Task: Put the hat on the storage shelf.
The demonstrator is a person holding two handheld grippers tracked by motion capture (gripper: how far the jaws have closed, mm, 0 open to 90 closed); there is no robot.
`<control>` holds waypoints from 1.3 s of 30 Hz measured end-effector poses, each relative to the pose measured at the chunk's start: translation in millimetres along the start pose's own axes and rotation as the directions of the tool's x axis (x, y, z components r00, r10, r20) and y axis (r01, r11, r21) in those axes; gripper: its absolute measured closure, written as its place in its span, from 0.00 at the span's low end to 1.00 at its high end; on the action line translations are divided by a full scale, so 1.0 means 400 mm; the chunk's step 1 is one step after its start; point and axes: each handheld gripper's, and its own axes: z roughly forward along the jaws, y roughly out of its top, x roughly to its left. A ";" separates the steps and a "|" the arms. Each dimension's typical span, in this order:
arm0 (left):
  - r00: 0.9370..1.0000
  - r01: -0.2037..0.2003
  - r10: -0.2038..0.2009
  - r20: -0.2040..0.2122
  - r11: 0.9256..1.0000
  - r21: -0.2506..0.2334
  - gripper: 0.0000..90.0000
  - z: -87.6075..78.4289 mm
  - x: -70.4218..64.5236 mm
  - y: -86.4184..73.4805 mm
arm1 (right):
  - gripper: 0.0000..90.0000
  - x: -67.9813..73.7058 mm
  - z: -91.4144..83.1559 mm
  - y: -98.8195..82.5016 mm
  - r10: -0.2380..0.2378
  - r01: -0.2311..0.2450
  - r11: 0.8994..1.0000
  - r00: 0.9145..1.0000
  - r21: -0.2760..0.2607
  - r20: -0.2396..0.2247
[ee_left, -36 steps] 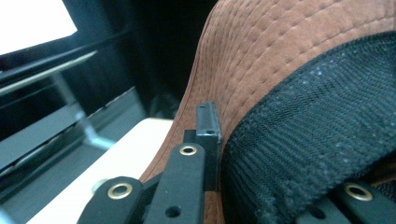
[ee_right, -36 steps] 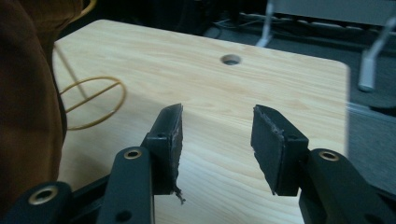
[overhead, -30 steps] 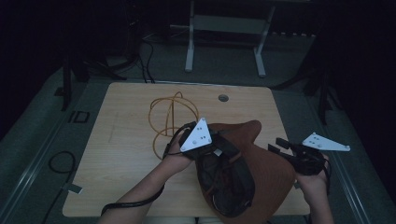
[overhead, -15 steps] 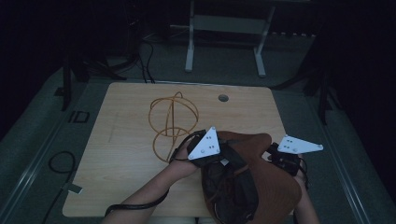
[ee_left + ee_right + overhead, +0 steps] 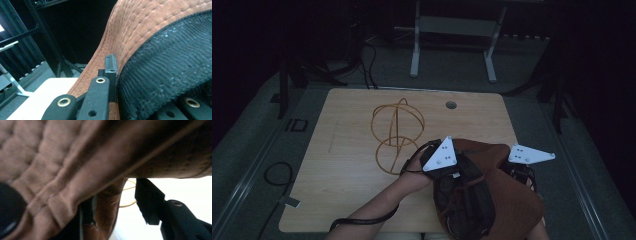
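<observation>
A: Brown suede-like fabric with stitched rows is what the hat (image 5: 507, 200) is made of, and it is held up at the near right edge of the table (image 5: 352, 200), its black mesh lining (image 5: 170, 75) turned toward the left side.

B: How is it gripped?

A: The left gripper (image 5: 110, 72) is clamped tight on the hat's edge, where brim and lining meet. The right gripper (image 5: 517, 172) has been brought in against the hat from the right since a second ago, when it was held well apart near the table's right edge. Its jaws have just been closing, with a fold of brown fabric lying between them in the right gripper view; whether the fabric is pressed there cannot be told.

B: And what follows from that?

A: A second hold on the opposite side is judged to be under way, so the hat can be carried or opened with both hands. The wire stand (image 5: 398, 136) is left untouched at mid-table, just beyond the left hand (image 5: 412, 167), and is likely where the hat is meant to be set.
</observation>
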 end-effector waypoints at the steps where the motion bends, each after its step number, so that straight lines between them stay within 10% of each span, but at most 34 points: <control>1: 1.000 -0.003 0.003 -0.003 1.000 0.005 0.97 0.004 0.001 -0.001 | 0.65 -0.004 0.001 -0.001 0.009 -0.009 1.000 1.000 -0.001 -0.004; 9: 0.999 0.036 -0.036 -0.002 0.999 0.015 0.95 0.019 0.013 0.006 | 0.96 -0.018 0.000 0.001 0.032 -0.032 0.999 0.999 0.014 -0.023; 27: 0.991 0.118 -0.117 -0.063 0.993 0.011 0.46 -0.044 0.047 0.051 | 0.98 -0.011 -0.060 0.048 0.010 -0.009 0.996 1.000 -0.087 0.007; 39: 0.977 0.192 -0.185 -0.108 0.980 0.059 0.40 -0.117 0.059 -0.009 | 0.98 -0.064 -0.104 0.086 0.042 -0.025 0.987 0.994 -0.159 0.102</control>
